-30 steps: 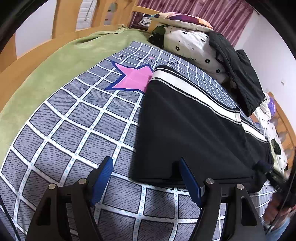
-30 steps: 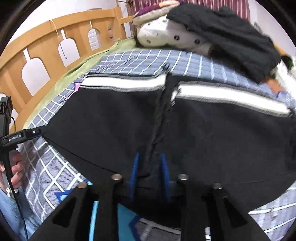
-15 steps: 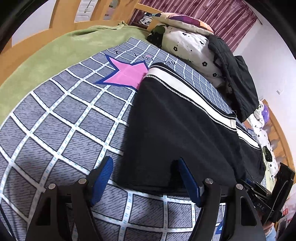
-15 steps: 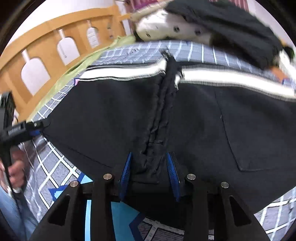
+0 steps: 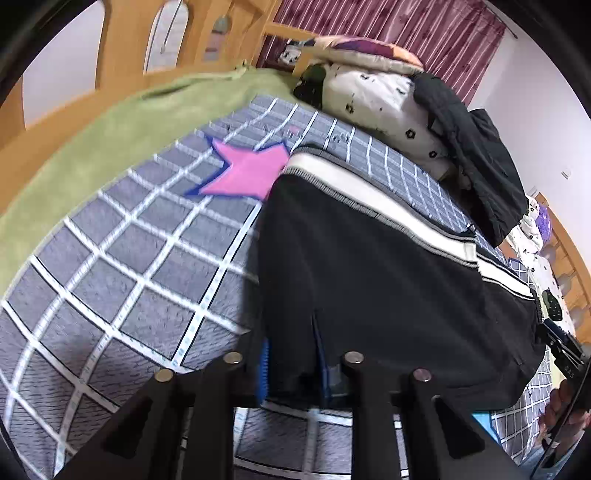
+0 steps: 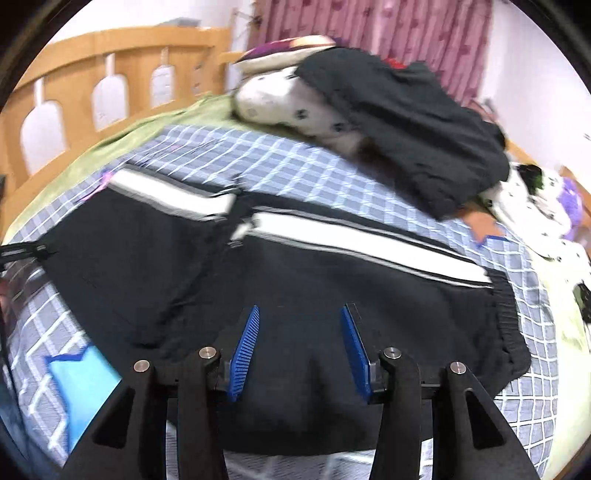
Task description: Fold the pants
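Grey checked bedcover (image 5: 122, 266): one, spread across the bed, with white grid lines; three star patches show on it – a pink one (image 5: 245, 171), a light blue one (image 6: 83, 382) and an orange one (image 6: 482, 221).
Green blanket (image 5: 74, 144): one, along the far side of the cover, against the wooden bed rail (image 6: 88, 74).
Pants (image 5: 369, 288): one black pair, lying flat on the checked cover with a white stripe (image 6: 354, 243) running along the far edge; the pink star sits just beside one end.
Bedding pile: one white spotted quilt (image 5: 376, 96) at the head of the bed, with one dark garment (image 6: 402, 122) draped over it (a purple-and-cream pillow rests on top).
Left gripper (image 5: 291, 360): blue pads drawn close together, pinching a raised fold of the pants' near edge – black cloth fills the gap between them.
Right gripper (image 6: 301, 350): blue pads (image 6: 245, 350) spread apart over the black fabric near its near edge; nothing is pinched between them. The right wrist view is motion-blurred, so whether the tips touch the cloth is unclear.
Curtain (image 5: 388, 33): one, maroon striped, behind the bed.
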Demonstrator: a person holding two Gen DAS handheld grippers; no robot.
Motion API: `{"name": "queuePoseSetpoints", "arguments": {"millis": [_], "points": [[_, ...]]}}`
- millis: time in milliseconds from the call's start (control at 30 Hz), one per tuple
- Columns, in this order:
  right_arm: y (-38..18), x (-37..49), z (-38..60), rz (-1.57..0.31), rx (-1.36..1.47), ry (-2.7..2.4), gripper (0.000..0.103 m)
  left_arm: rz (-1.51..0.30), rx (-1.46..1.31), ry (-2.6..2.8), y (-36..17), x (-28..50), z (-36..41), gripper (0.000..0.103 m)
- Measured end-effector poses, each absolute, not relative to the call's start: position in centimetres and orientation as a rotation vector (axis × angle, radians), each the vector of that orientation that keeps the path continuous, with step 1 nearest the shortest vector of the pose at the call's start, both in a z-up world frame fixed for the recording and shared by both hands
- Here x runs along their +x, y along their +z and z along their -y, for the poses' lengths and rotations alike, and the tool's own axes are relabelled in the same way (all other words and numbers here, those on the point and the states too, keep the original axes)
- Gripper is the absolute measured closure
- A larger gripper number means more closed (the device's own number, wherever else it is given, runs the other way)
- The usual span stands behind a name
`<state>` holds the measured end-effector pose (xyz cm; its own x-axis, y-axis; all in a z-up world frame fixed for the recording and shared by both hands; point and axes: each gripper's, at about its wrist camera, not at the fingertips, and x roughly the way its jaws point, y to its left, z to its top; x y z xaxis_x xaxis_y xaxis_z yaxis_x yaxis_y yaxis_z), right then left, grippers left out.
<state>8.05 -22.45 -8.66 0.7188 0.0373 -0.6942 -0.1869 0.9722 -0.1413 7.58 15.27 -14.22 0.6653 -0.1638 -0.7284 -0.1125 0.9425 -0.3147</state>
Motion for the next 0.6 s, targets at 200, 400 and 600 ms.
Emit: {"name": "queuePoseSetpoints", "arguments": {"millis": [200,400,600], "points": [[-11.2,8.8,29.3,-0.805,0.008,0.084,0.058,-0.722,-0.119,0.001,-8.2,7.1,-8.9,0.088],[-12.4,7.2,34.6,-0.799,0.021,0.019,0.058,-0.662,-0.067,-0.224,-3.6,6.9,1.4,0.088],[-11.8,4.7,40.0,-0.753,0.144,-0.041,0.058,-0.737,0.011,-0.388,-7.8,6.6,12.8,0.089]]}}
